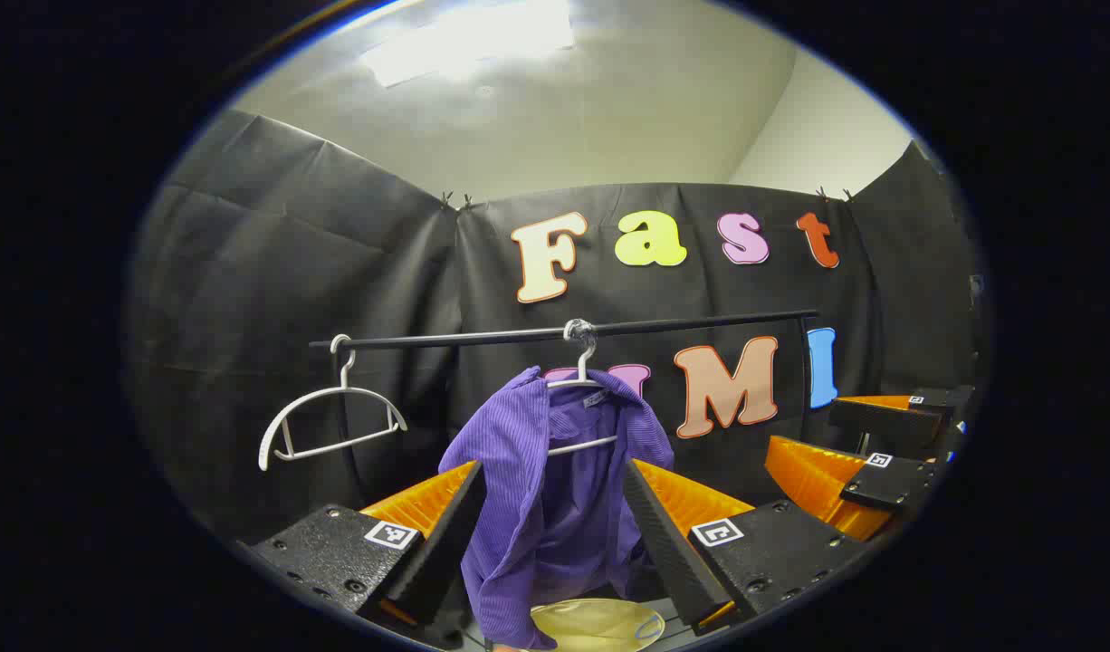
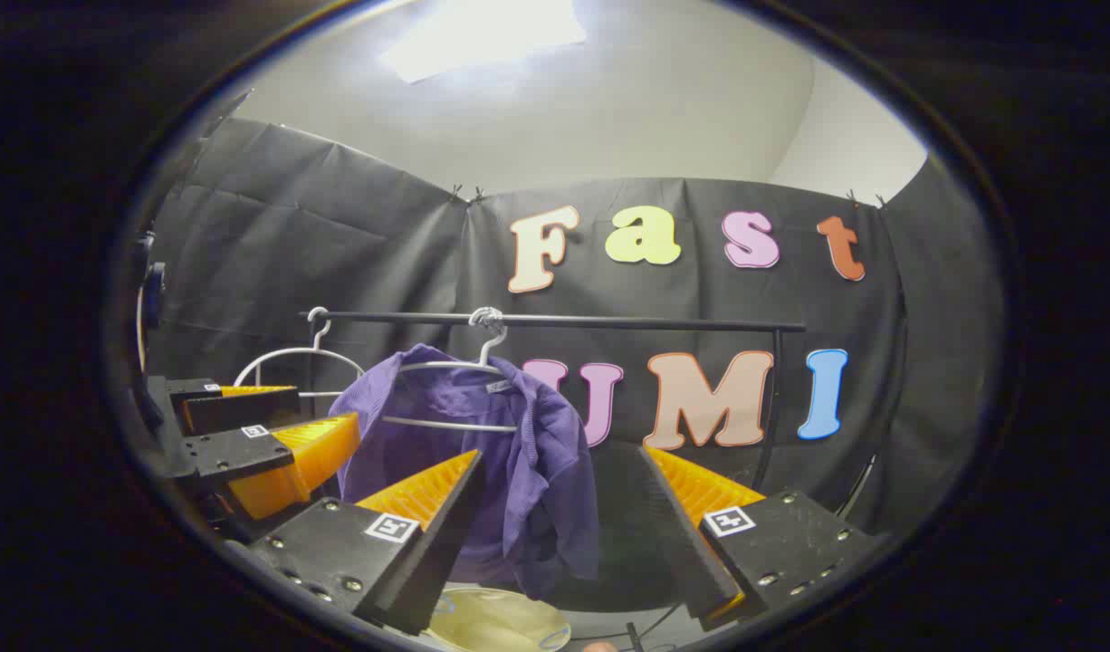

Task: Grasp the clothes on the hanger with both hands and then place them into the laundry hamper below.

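A purple shirt hangs on a white hanger from a black rail. In the left gripper view my left gripper is open, and the shirt shows in the gap between its fingers, a little farther off. My right gripper is open off to the right. In the right gripper view the shirt hangs left of centre; my right gripper is open with the shirt's right edge behind its gap. My left gripper stands open at the left, beside the shirt. The pale hamper lies below.
An empty white hanger hangs at the rail's left end. The rail's upright post stands at the right. Black cloth walls close in the booth behind the rail and on both sides.
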Motion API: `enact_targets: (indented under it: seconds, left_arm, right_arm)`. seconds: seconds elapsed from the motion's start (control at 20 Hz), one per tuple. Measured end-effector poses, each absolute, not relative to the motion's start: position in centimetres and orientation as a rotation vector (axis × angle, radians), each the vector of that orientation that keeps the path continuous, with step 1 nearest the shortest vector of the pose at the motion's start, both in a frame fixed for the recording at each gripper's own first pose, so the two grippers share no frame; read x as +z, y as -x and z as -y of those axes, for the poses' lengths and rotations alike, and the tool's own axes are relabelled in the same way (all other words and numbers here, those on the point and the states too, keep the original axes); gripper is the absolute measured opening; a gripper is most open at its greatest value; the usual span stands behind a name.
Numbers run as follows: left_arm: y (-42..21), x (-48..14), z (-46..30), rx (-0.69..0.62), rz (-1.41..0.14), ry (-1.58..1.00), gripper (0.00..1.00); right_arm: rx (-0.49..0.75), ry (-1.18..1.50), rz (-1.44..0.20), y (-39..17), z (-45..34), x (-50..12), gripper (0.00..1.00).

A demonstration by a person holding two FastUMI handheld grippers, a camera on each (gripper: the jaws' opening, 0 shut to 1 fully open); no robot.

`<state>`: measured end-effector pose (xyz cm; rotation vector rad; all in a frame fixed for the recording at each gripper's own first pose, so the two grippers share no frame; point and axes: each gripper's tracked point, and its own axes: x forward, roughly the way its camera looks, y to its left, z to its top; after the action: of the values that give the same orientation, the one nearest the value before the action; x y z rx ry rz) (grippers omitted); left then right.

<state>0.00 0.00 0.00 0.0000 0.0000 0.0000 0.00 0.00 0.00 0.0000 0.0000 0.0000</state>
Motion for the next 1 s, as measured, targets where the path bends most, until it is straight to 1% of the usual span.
enact_targets:
  seconds: [0.05, 0.1, 0.55, 0.6, 0.65, 0.75, 0.8, 0.95, 1.0]
  left_arm:
    - [0.0, 0.0, 0.0, 0.002, -0.001, 0.001, 0.94]
    - [-0.1, 0.0, 0.0, 0.005, -0.001, 0.002, 0.94]
    - [-0.8, -0.4, 0.2, 0.010, -0.011, -0.018, 0.94]
    - [-0.9, -0.3, 0.3, 0.009, -0.010, -0.020, 0.94]
    - [-1.1, -0.5, 0.4, 0.009, -0.011, -0.021, 0.94]
    - [-1.2, -0.7, 0.5, 0.011, -0.013, -0.024, 0.94]
    - [-1.5, -0.9, 0.5, 0.013, -0.017, -0.026, 0.93]
    - [-2.2, -1.6, 0.4, 0.027, -0.027, -0.040, 0.94]
    - [-2.6, -1.8, 0.3, 0.035, -0.029, -0.047, 0.94]
  right_arm:
    - [0.002, -0.005, -0.001, -0.1, 0.0, 0.1, 0.99]
    - [0.003, -0.009, 0.001, -0.2, 0.0, 0.0, 0.94]
    - [-0.012, -0.018, 0.008, -0.6, 0.8, 0.0, 0.94]
    - [-0.014, -0.020, 0.008, -0.8, 0.9, -0.1, 0.99]
    - [-0.016, -0.021, 0.009, -0.9, 1.0, 0.0, 0.99]
    - [-0.021, -0.021, 0.008, -1.1, 1.2, -0.2, 0.99]
    - [-0.022, -0.020, 0.005, -1.1, 1.3, -0.4, 0.94]
    - [-0.023, -0.018, 0.002, -1.6, 1.5, -0.6, 0.94]
    - [-0.024, -0.016, 0.001, -1.8, 1.6, -0.8, 0.98]
